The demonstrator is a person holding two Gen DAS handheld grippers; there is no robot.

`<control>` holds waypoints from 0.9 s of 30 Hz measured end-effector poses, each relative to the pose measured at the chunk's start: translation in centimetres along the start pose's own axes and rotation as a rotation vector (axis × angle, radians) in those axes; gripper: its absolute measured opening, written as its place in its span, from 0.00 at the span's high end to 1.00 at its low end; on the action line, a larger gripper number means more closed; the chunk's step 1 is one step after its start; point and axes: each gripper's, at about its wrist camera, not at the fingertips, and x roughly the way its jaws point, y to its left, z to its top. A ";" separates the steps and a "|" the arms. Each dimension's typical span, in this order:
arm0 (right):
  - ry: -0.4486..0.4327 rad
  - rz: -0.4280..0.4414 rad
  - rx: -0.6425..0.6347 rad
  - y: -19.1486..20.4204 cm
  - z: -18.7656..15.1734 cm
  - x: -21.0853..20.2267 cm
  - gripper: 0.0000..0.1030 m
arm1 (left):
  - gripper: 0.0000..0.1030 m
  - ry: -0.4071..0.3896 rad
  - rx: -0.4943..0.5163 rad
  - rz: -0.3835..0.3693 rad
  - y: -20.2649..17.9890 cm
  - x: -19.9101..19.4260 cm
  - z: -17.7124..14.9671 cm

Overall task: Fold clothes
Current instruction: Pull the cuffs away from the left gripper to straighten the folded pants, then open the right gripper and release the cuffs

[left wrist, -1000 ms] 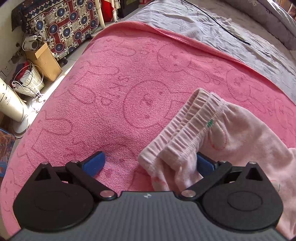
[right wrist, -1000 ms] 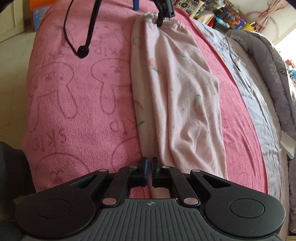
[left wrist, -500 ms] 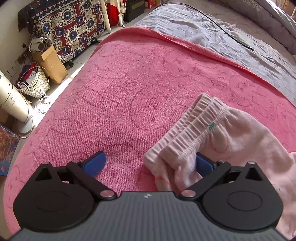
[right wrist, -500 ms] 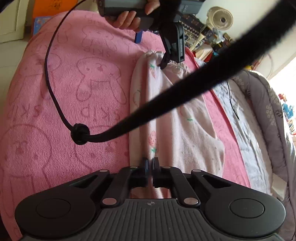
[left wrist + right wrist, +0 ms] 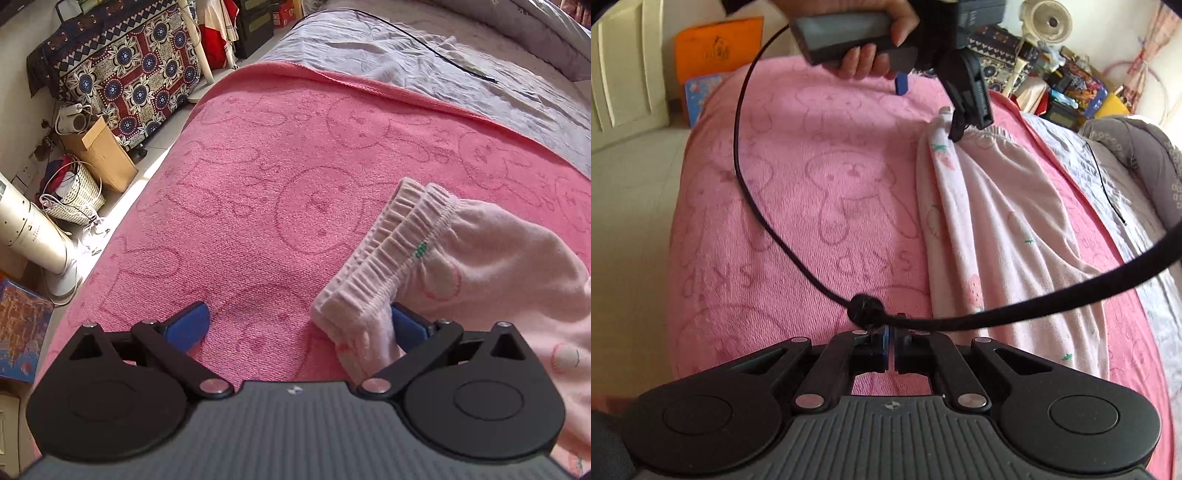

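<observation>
The left tongs (image 5: pixel 295 325) stand wide open over the pink rabbit-print towel (image 5: pixel 258 206) on the bed, one blue pad touching the pale pink strawberry-print trousers' (image 5: pixel 1008 236) waistband. The right tongs (image 5: pixel 891 345) are closed, seemingly empty; trousers lie along the towel's far edge.

One pink trousers (image 5: pixel 997 229), one pink towel (image 5: pixel 258 206), two hand-held grippers: left (image 5: pixel 295 325), right (image 5: pixel 891 345).

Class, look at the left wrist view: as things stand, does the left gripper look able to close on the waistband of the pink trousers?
Probably yes. The left gripper is open, and the elastic waistband already lies against its right-hand blue finger; only bare pink towel lies between the fingers.
</observation>
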 end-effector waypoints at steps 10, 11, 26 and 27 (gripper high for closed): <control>0.055 -0.165 0.114 -3.2 0.8 4.0 0.93 | 0.00 0.008 0.002 -0.020 0.3 0.1 0.1; 0.050 -0.168 0.070 -2.4 0.7 3.8 0.95 | 0.00 0.016 0.004 -0.019 0.2 0.0 0.3; 0.054 0.209 0.269 -4.5 2.1 3.8 0.52 | 0.00 0.130 -0.237 -0.161 3.6 0.9 0.4; 0.047 0.216 0.227 -4.0 2.2 3.6 0.46 | 0.00 0.130 -0.171 -0.121 2.5 0.9 0.4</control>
